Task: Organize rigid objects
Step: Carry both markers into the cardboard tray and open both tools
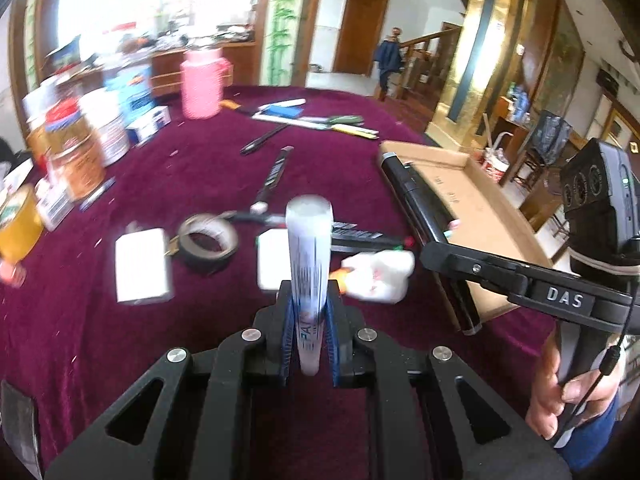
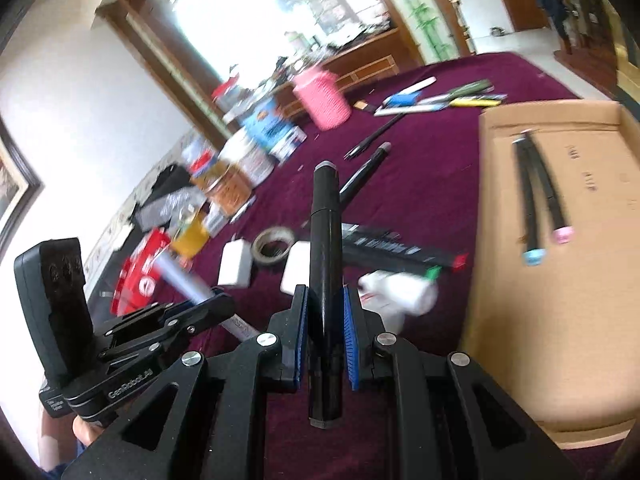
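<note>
My left gripper point(image 1: 310, 320) is shut on a white printed tube point(image 1: 309, 248) that stands up between its blue pads, above the maroon tablecloth point(image 1: 200, 160). The right wrist view shows this gripper point(image 2: 216, 300) at the lower left with the tube point(image 2: 180, 276). My right gripper point(image 2: 325, 320) is shut on a thick black marker point(image 2: 326, 240) that points away from the camera. In the left wrist view the right gripper point(image 1: 430, 254) holds the marker point(image 1: 416, 200) beside the near edge of a shallow cardboard box point(image 1: 492, 208). The box point(image 2: 568, 300) holds two black pens, one blue-capped point(image 2: 528, 208) and one pink-capped point(image 2: 550, 200).
On the cloth lie a tape roll point(image 1: 208, 242), two white blocks point(image 1: 142, 266), a white bottle point(image 1: 380, 276), a black strip point(image 1: 274, 176) and several pens. A pink container point(image 1: 201, 82) and tins point(image 1: 76, 148) stand at the back left. A person point(image 1: 388, 62) is far behind.
</note>
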